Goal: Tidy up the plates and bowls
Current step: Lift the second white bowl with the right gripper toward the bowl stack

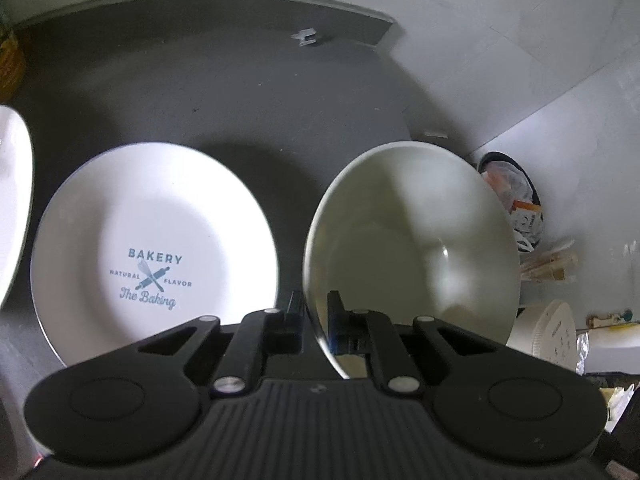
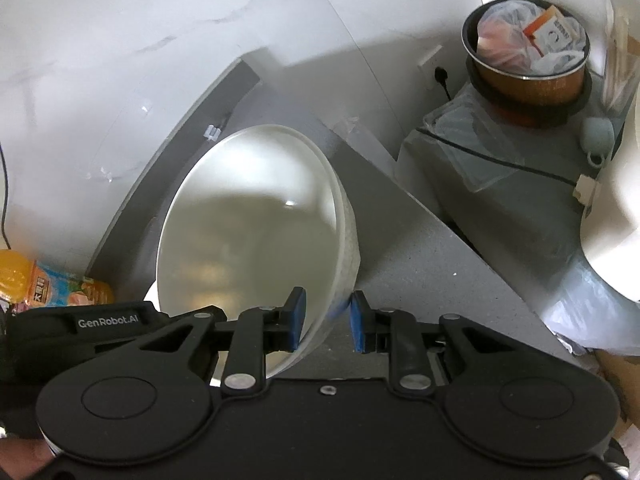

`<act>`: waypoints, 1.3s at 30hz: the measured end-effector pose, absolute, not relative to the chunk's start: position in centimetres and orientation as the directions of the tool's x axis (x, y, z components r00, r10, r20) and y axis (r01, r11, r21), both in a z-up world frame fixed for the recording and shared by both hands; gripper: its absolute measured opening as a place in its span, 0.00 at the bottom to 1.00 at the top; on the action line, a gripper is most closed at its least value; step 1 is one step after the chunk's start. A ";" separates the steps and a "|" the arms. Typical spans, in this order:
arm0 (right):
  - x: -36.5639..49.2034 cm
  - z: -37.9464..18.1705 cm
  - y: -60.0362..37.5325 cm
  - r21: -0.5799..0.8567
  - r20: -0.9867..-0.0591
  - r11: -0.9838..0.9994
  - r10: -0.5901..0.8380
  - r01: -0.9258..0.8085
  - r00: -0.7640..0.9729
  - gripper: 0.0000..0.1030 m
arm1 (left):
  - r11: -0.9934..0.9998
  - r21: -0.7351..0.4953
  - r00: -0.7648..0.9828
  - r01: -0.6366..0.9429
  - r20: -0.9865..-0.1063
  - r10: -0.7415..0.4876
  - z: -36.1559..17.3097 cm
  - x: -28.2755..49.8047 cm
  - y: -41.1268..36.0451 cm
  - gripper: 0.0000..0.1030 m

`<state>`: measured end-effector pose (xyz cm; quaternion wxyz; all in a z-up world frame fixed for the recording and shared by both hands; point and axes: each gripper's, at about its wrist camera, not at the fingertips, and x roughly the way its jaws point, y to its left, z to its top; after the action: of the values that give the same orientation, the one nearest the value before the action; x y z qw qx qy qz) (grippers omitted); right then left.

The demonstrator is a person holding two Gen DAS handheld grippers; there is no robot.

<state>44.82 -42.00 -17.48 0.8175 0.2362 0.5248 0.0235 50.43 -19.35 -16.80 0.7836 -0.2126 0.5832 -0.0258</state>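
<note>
Left gripper (image 1: 314,314): its two fingers are pinched onto the near rim of a pale bowl (image 1: 416,236), one inside the lip and one outside — a firm hold as far as the left wrist view shows.

Right gripper (image 2: 326,322): it straddles the rim of a bowl (image 2: 256,236) with its blue pads (image 2: 298,318); the left pad sits against the inner wall, while a small gap shows between the right pad and the outer wall, so the fingers look apart, not yet clamped.

Bowl position: in both views the bowl is tilted, its opening turned towards the camera, over the dark grey table (image 1: 200,92). I cannot tell whether both views show one bowl or two.

Plate: a white plate (image 1: 156,240) printed with "BAKERY" lies flat on the table just to the left of the held bowl; the edge of another white dish (image 1: 14,200) shows at the far left.

Surroundings: an orange drink bottle (image 2: 52,280) lies at the left of the right wrist view, and a bin (image 2: 528,44) full of rubbish stands well apart at the upper right.

Doing the step well: likely the bowl is being carried to its stacking place — keep the grip deep on the rim, level the bowl before lowering, and steer it clear of the plate's edge.

Risk: a thin rim grip on smooth ceramic may slip if the bowl tilts further.
</note>
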 end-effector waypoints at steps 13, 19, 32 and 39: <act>42.7 -14.8 -41.4 0.426 -0.819 0.889 0.300 0.167 0.490 0.23 | 0.905 -0.368 0.365 -0.212 -0.889 -0.276 -14.0 47.6 -18.6 0.10; 41.4 -13.7 -41.3 0.459 -0.799 0.873 0.326 0.163 0.504 0.23 | 0.900 -0.379 0.384 -0.215 -0.880 -0.279 -12.7 46.3 -18.0 0.10; 38.1 -10.3 -39.8 0.452 -0.784 0.886 0.338 0.106 0.521 0.23 | 0.888 -0.398 0.393 -0.231 -0.873 -0.288 -9.8 42.7 -16.4 0.10; 36.7 -8.7 -38.2 0.439 -0.784 0.896 0.351 0.059 0.512 0.24 | 0.874 -0.417 0.412 -0.249 -0.862 -0.294 -8.5 40.1 -14.6 0.10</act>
<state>36.72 -38.23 -8.73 0.8435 0.2104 0.4865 0.0867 40.14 -14.62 -8.48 0.8021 -0.2506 0.5418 -0.0140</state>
